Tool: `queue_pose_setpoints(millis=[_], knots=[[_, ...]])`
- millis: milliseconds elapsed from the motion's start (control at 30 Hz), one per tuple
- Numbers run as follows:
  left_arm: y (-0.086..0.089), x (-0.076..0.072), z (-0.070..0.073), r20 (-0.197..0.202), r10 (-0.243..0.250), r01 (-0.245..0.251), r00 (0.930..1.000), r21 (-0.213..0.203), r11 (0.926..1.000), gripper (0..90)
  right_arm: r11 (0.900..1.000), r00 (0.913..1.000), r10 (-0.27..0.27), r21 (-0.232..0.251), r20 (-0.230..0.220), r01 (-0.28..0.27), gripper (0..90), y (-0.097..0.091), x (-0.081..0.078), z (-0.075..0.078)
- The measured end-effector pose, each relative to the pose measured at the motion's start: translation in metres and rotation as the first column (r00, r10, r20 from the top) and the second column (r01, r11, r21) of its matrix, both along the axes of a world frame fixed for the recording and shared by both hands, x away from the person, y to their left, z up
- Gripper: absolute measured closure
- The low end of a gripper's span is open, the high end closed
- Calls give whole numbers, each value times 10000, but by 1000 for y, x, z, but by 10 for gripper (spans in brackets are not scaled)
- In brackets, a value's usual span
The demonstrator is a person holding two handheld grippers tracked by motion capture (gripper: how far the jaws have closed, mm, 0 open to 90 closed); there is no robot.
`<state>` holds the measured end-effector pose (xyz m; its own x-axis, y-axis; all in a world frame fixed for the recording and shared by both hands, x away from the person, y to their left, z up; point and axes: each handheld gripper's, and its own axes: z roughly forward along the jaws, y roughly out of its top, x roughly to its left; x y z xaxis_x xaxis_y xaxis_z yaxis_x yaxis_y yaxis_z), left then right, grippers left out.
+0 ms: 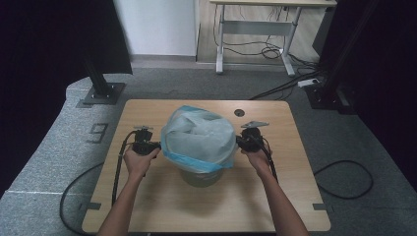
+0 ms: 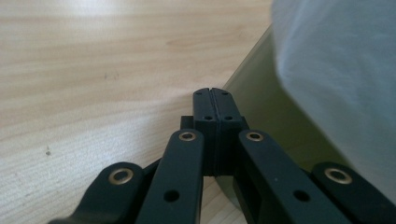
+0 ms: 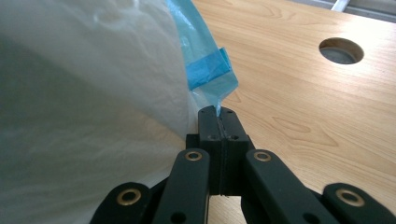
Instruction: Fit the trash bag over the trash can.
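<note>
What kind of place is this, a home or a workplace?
Probably a lab or recording workspace: a light wooden table on grey carpet, black metal frame posts, and loose black cables on the floor.

A light wooden table [image 1: 147, 206] had a round hole [image 1: 239, 112] near its far right; a desk [image 1: 255, 24] stood beyond.
</note>
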<state>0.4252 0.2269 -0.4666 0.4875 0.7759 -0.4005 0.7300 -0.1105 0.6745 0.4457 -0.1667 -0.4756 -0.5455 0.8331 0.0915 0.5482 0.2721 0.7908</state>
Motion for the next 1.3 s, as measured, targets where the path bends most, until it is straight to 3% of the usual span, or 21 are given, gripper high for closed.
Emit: queue_pose_setpoints(millis=[100, 200, 367, 533, 833, 1100, 1300], knots=[[6, -4, 11, 347, 111, -93, 9993, -524, 9986, 812, 9998, 9996, -161, 159, 244, 157, 869, -6, -3, 3], [12, -10, 27, 787, 190, -128, 9967, -790, 9968, 746, 9989, 9987, -255, 410, 449, 237, 864, -12, -5, 9], [25, -24, 52, 1566, 662, -444, 9854, -1387, 9893, 625, 9963, 9973, -385, 795, 629, 335, 855, -21, -10, 17], [30, -41, 79, 2327, 611, -312, 9706, -1304, 9910, 580, 9960, 9957, -396, 826, 837, 327, 854, -22, -13, 22], [38, -57, 92, 2713, 457, -196, 9614, -981, 9950, 528, 9964, 9950, -476, 747, 883, 411, 854, -24, -14, 30], [22, -55, 90, 2465, -285, 464, 9687, -669, 9967, 494, 9973, 9942, -456, 617, 971, 397, 854, -21, -15, 35], [16, -41, 80, 2070, -265, 403, 9780, -628, 9972, 490, 9983, 9936, -360, 484, 1067, 309, 854, -18, -17, 38]])
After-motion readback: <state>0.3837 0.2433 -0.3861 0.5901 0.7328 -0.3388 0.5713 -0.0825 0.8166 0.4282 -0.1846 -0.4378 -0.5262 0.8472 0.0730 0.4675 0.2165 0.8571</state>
